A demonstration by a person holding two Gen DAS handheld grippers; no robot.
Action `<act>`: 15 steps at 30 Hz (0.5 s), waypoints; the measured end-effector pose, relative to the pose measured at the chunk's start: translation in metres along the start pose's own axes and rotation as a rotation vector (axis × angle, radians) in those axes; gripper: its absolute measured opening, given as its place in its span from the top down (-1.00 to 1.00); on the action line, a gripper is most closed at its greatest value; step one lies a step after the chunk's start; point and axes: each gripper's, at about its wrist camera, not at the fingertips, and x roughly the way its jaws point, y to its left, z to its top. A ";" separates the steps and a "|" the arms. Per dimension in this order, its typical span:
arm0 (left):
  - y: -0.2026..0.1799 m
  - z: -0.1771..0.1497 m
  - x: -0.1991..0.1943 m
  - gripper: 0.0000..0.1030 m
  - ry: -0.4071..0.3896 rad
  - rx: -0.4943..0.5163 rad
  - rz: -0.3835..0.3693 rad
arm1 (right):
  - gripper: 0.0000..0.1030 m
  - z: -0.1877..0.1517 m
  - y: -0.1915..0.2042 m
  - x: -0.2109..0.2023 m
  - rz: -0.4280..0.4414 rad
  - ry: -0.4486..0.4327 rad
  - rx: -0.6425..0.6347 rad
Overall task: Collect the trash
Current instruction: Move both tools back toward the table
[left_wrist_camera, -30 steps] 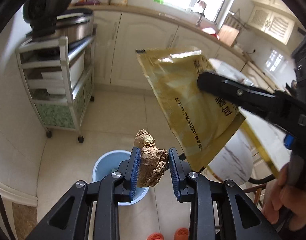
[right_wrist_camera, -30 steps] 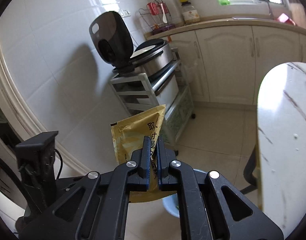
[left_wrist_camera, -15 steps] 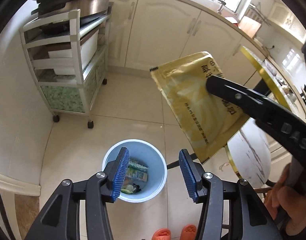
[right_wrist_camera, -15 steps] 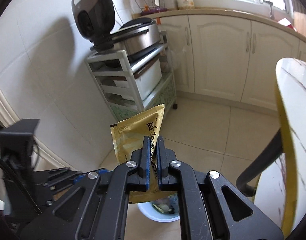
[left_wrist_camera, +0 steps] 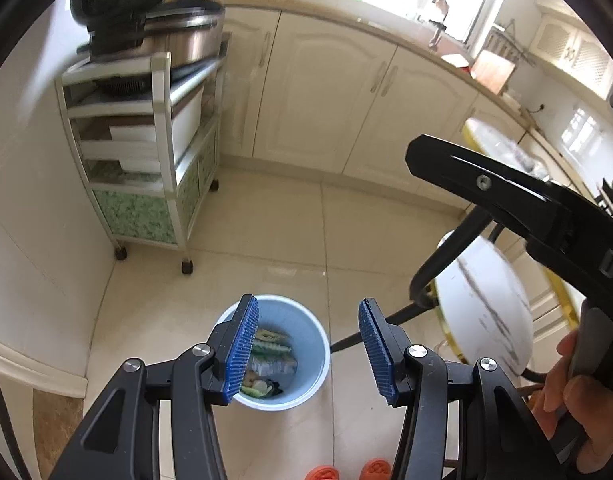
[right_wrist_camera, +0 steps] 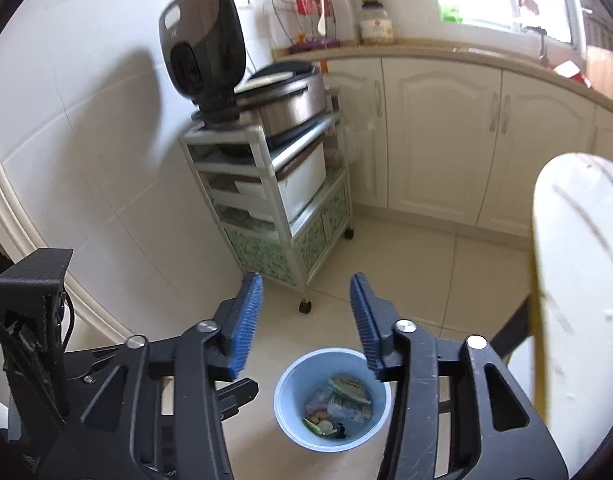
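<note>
A light blue trash bin [left_wrist_camera: 302, 328] stands on the tiled floor with several wrappers and scraps [left_wrist_camera: 272, 360] inside. It also shows in the right wrist view [right_wrist_camera: 294, 384], with the trash [right_wrist_camera: 338, 404] in it. My left gripper [left_wrist_camera: 308, 350] is open and empty, high above the bin. My right gripper [right_wrist_camera: 306, 320] is open and empty, also above the bin. In the left wrist view the right gripper's arm [left_wrist_camera: 506, 196] reaches in from the right, held by a hand [left_wrist_camera: 578, 412].
A white wheeled rack [left_wrist_camera: 154, 184] with a rice cooker [right_wrist_camera: 282, 100] stands by the wall left of the bin. Cream cabinets [left_wrist_camera: 326, 96] line the back. A round marble table [left_wrist_camera: 486, 304] with a black chair [left_wrist_camera: 438, 268] is at the right. Orange slippers [left_wrist_camera: 346, 470] lie below.
The left gripper opened and dropped the brown crumpled scrap. The right gripper then opened and released the gold packet, which is gone from view. Both hang empty over the bin.
</note>
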 end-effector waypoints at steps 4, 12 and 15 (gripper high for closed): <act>-0.023 -0.001 -0.041 -0.11 -0.089 0.042 -0.004 | -0.24 0.009 -0.006 -0.045 0.013 -0.052 0.024; -0.110 0.015 -0.079 -0.48 -0.207 0.213 -0.050 | -0.84 0.026 -0.069 -0.158 -0.087 -0.161 0.087; -0.155 0.021 -0.074 -0.72 -0.219 0.280 -0.092 | -0.87 0.026 -0.103 -0.194 -0.165 -0.174 0.088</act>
